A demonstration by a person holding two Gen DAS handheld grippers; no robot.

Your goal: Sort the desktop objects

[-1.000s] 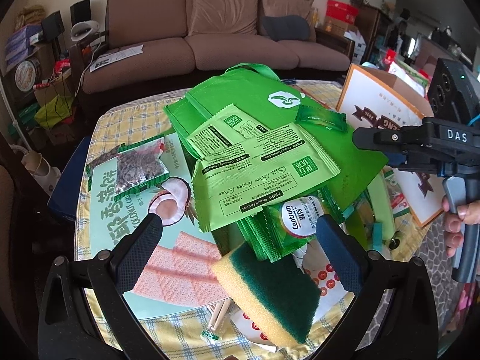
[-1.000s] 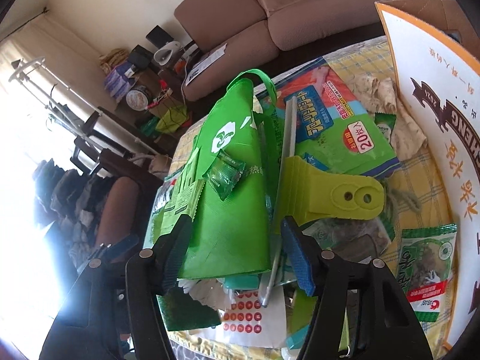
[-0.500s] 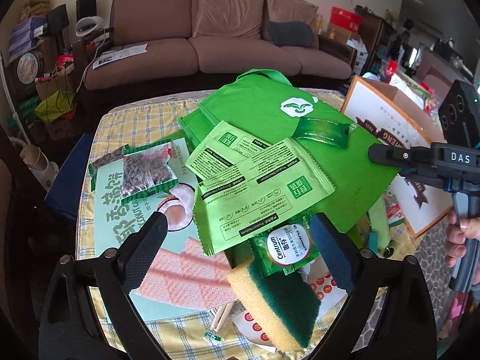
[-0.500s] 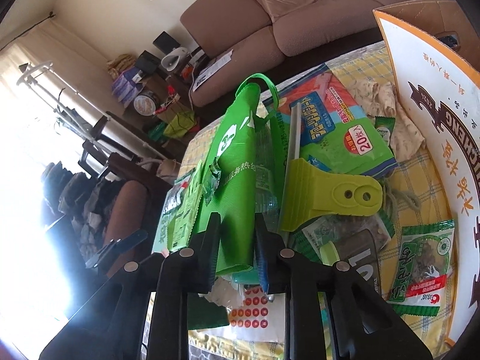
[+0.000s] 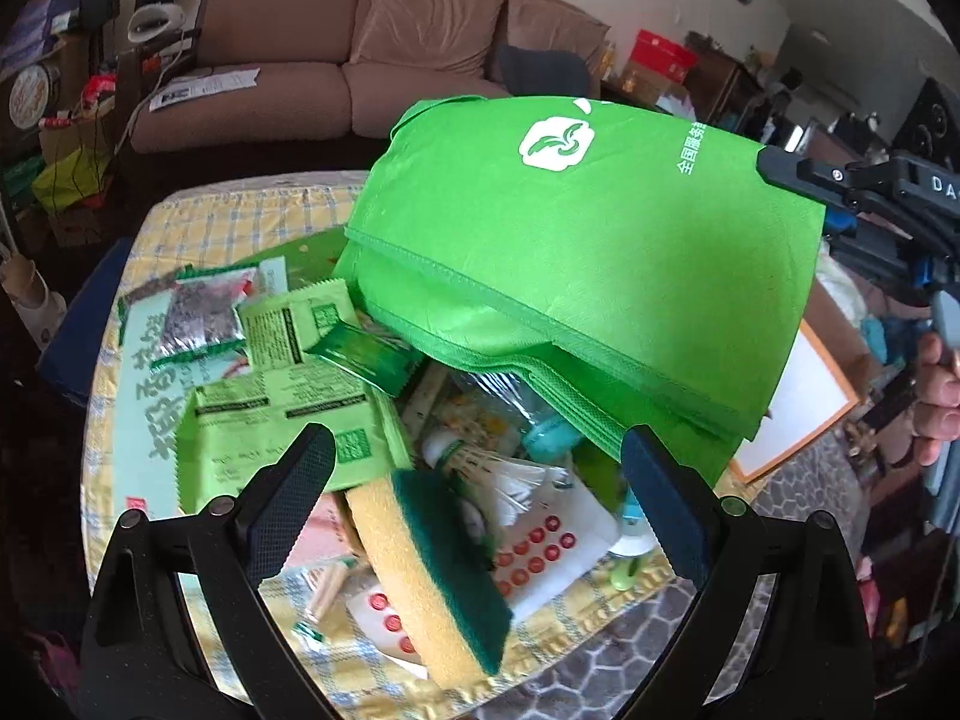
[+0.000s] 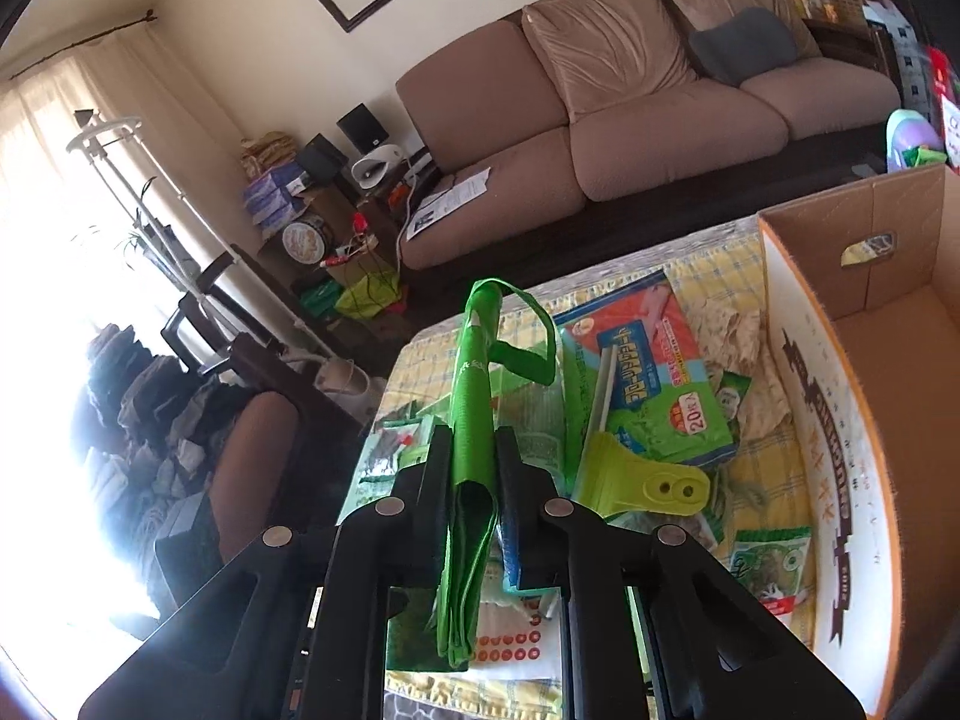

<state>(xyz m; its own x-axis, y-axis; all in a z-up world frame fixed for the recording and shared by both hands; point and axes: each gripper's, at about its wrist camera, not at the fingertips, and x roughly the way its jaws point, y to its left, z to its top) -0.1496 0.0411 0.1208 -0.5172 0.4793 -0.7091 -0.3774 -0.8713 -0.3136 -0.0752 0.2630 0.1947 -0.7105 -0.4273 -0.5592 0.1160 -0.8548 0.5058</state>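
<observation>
A green fabric tote bag hangs lifted above the cluttered table, pinched at its edge by my right gripper, which is shut on the folded fabric. In the left wrist view the right gripper holds the bag from the right side. My left gripper stands open low over the table, nothing between its fingers. Below it lie a yellow-and-green sponge, light green packets and a shuttlecock.
An open cardboard box stands at the table's right. A green clip, a blue-green bag pack and snack packets cover the yellow checked tablecloth. A brown sofa sits behind.
My right gripper closed on the green bag's edge and rose, lifting the bag off the table. The packets that lay on it slid off to the left. The left gripper shifted slightly.
</observation>
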